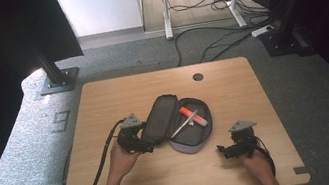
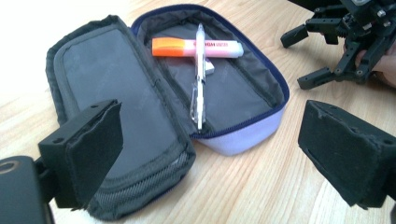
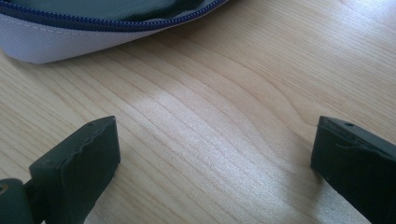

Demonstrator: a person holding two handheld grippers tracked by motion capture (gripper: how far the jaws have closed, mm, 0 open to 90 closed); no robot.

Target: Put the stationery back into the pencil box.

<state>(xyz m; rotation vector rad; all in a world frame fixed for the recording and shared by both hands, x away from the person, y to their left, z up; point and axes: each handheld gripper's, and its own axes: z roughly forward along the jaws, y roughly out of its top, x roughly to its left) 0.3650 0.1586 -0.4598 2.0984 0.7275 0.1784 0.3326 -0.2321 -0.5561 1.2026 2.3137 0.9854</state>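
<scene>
The pencil case (image 1: 177, 120) lies unzipped and spread flat near the middle of the tabletop (image 1: 232, 86), its grey-lined flap folded out toward the person's left and its lilac, blue-zippered half toward the right. In that lilac half rest an orange-capped highlighter (image 1: 192, 115) and a slim clear pen (image 1: 184, 124); the left gripper view shows the pen (image 2: 200, 79) lying across the highlighter (image 2: 196, 47), the two touching where they cross.

The left gripper (image 1: 141, 141) sits at the outer edge of the folded-out flap, held in the person's left hand (image 1: 124, 161). In its own view its two black padded jaws stand wide apart: the left one is just over the flap's near corner, the right one hangs above bare wood beside the lilac half. Nothing is between them, and I cannot tell whether the left pad touches the fabric.

The right gripper (image 1: 227, 150) is on the other side of the case, near its lilac end but apart from it, in the person's right hand (image 1: 258, 165). Its own view shows both jaws spread wide over plain wood grain, holding nothing, with the lilac wall and blue zipper of the case (image 3: 70, 42) at the top of that view. The left gripper view also catches this right gripper (image 2: 303, 58) with its jaws parted, low over the tabletop.
</scene>
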